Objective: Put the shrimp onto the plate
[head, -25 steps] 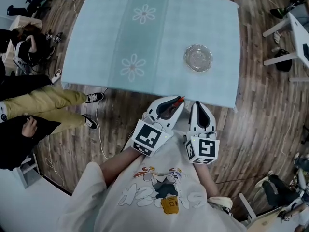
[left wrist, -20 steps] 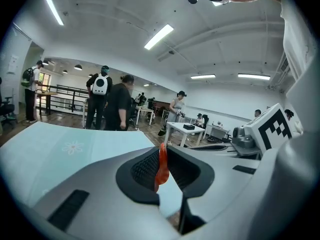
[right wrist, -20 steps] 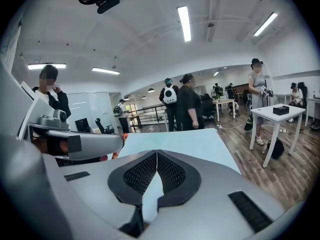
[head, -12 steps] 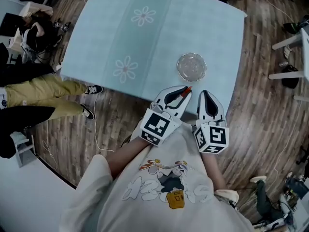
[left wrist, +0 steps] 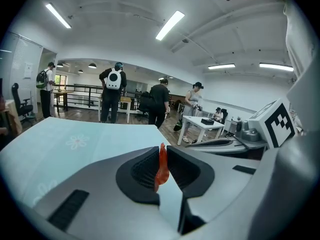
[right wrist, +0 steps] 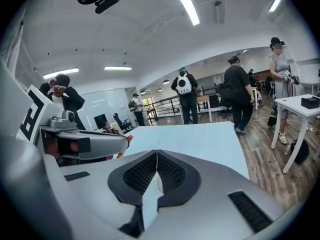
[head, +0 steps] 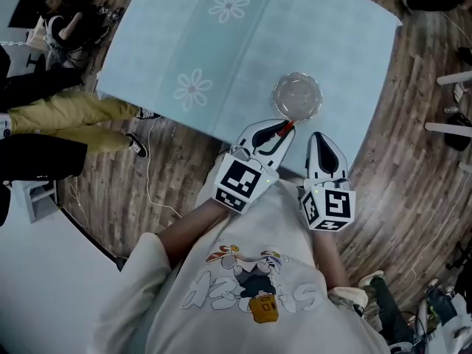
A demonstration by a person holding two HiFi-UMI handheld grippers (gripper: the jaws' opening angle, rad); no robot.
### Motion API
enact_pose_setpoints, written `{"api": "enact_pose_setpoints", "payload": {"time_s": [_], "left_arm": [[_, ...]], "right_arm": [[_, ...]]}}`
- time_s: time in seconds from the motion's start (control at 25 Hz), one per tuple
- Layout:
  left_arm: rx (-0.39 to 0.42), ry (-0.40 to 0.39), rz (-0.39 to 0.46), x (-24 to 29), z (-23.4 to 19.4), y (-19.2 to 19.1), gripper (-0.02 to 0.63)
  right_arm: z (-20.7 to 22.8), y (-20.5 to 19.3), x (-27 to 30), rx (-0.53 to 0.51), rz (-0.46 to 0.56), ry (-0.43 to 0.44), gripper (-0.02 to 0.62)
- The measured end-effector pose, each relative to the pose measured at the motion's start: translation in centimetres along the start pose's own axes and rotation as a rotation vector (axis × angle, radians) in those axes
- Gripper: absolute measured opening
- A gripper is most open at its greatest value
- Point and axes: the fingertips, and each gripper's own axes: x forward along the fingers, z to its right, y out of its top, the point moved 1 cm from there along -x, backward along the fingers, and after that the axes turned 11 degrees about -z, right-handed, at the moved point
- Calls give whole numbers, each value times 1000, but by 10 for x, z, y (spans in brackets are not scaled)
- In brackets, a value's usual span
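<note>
While the left claw (head: 279, 133) hangs over the near edge of the table (head: 243, 50), its jaws are pressed shut on the shrimp (head: 287, 126), a thin red-orange piece standing upright between the pads. The shrimp is in the air at the claw's tip, just short of the plate (head: 298, 96) and not touching it. The plate is clear glass, holds nothing, and sits close to the near edge, toward the table's near right corner. Beyond it the pale blue cloth lies open to the far edge, marked only by two printed flowers (head: 193, 89) along the middle strip.

The right claw (head: 318, 136) is held beside the left one, a little further back over the floor at the table's near edge, with its jaws brought fully together and nothing between them. Both claws point forward from the person's chest, forearms bent in close, marker cubes facing up.

To the left of the table, a seated person's legs (head: 70, 120) in khaki trousers reach toward the near left corner. White furniture legs (head: 450, 127) stand on the wooden floor, well apart on the right.
</note>
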Motion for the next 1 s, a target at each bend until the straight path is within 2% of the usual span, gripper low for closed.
{"api": "enact_pose_setpoints", "payload": {"time_s": [0.32, 0.64, 1.0], "left_arm": [[-22, 6, -48, 21, -14, -14, 54], [-57, 10, -89, 52, -33, -33, 54], [-104, -10, -129, 75, -31, -63, 54]], "right_arm": [[-2, 0, 17, -15, -25, 9, 23], [7, -13, 54, -71, -80, -23, 23], [11, -40, 75, -31, -150, -37, 23]]}}
